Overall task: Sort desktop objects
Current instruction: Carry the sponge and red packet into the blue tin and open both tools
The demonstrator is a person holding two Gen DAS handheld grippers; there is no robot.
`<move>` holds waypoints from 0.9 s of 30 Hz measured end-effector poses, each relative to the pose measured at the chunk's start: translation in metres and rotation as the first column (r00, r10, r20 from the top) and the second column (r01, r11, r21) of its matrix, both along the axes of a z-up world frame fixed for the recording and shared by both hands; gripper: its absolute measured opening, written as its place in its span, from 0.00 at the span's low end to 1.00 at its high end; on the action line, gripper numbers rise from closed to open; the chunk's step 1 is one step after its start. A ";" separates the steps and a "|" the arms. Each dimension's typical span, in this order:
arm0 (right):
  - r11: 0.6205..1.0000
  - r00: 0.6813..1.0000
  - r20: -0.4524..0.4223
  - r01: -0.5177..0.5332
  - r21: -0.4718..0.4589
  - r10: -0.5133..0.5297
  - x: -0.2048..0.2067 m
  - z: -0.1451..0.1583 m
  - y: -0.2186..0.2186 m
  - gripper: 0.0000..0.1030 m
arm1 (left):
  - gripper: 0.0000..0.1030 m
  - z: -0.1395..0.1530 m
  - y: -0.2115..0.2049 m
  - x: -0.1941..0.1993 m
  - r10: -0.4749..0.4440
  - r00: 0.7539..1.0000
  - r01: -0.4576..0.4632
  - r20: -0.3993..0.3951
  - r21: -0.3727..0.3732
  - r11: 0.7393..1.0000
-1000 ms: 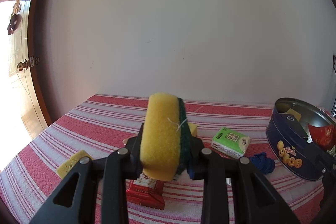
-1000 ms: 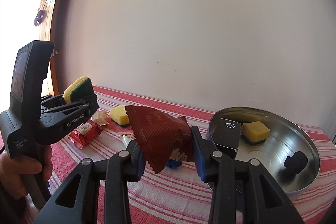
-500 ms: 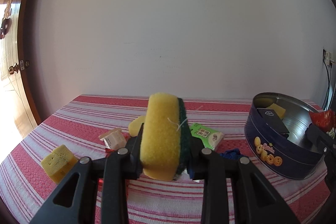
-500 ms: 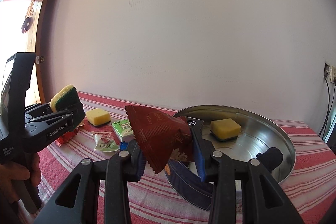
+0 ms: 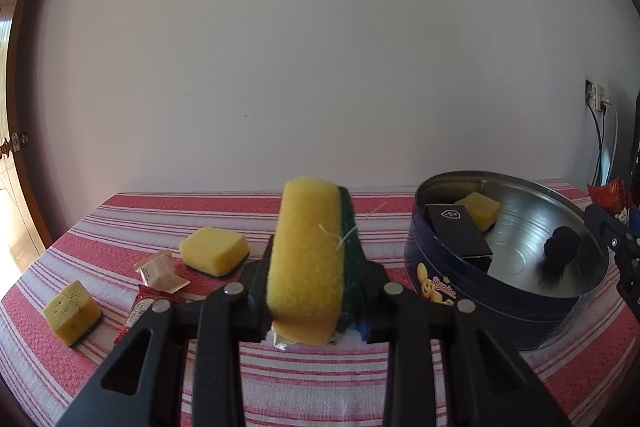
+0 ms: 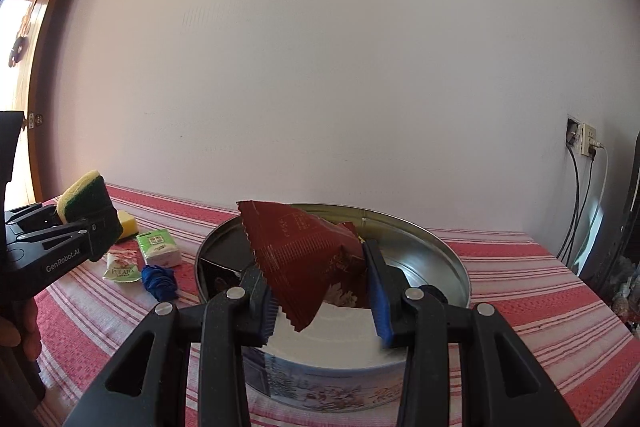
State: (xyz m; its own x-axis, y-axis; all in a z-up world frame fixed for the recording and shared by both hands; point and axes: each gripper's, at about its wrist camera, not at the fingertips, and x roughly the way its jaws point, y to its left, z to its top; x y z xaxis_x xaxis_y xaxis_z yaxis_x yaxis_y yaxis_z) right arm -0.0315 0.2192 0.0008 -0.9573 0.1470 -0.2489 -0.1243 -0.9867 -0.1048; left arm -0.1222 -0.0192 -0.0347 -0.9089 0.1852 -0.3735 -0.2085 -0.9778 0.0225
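My left gripper [image 5: 316,303] is shut on a yellow sponge with a green scouring side [image 5: 308,259], held upright above the striped table; the same sponge [image 6: 82,201] shows at the left of the right wrist view. My right gripper [image 6: 320,291] is shut on a dark red snack packet [image 6: 304,255], held over the near rim of the round blue cookie tin [image 6: 440,247]. In the left wrist view the tin [image 5: 460,291] stands at the right and holds a black box [image 5: 456,235], a yellow sponge [image 5: 480,207] and a dark lump [image 5: 560,251].
Loose on the red-striped cloth [image 5: 120,227] lie two yellow sponges [image 5: 214,255] [image 5: 72,311], small wrapped snacks [image 5: 160,269], a green tissue pack [image 6: 158,247] and a blue cloth ball [image 6: 160,281]. A wall socket with cables [image 6: 584,143] is at the right; a door is at the left.
Both grippers have swung right toward the tin, each keeping its load. The tin now sits larger and nearer, with the red packet over its rim.
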 end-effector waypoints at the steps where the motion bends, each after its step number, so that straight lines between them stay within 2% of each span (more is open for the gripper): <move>1: 1.000 1.000 0.001 0.011 0.002 -0.011 0.000 0.000 0.004 0.40 | 0.29 0.001 0.003 0.001 -0.008 1.000 0.008 -0.003 0.000 1.000; 8: 0.997 0.997 -0.002 0.077 -0.002 -0.077 0.001 0.000 0.035 0.40 | 0.29 0.000 0.029 0.005 -0.066 0.998 0.065 -0.010 -0.009 0.998; 16: 0.992 0.992 0.003 0.125 0.034 -0.126 -0.007 -0.002 0.051 0.40 | 0.29 0.000 0.058 0.011 -0.122 0.992 0.121 -0.018 -0.027 0.992; 19: 0.991 0.991 0.018 0.135 0.008 -0.135 -0.009 -0.002 0.061 0.40 | 0.29 0.001 0.067 0.011 -0.145 0.989 0.145 -0.019 -0.026 0.989; 27: 0.983 0.983 0.030 0.179 0.048 -0.181 -0.029 -0.001 0.074 0.40 | 0.32 0.002 0.099 0.016 -0.193 0.980 0.190 -0.046 -0.071 0.979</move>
State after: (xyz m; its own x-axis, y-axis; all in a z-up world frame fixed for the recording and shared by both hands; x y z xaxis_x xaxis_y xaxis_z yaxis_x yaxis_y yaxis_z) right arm -0.0610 0.2931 -0.0005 -0.9052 0.3281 -0.2700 -0.2951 -0.9427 -0.1558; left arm -0.1066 0.0798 -0.0330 -0.8778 0.3342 -0.3432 -0.3883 -0.9160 0.1012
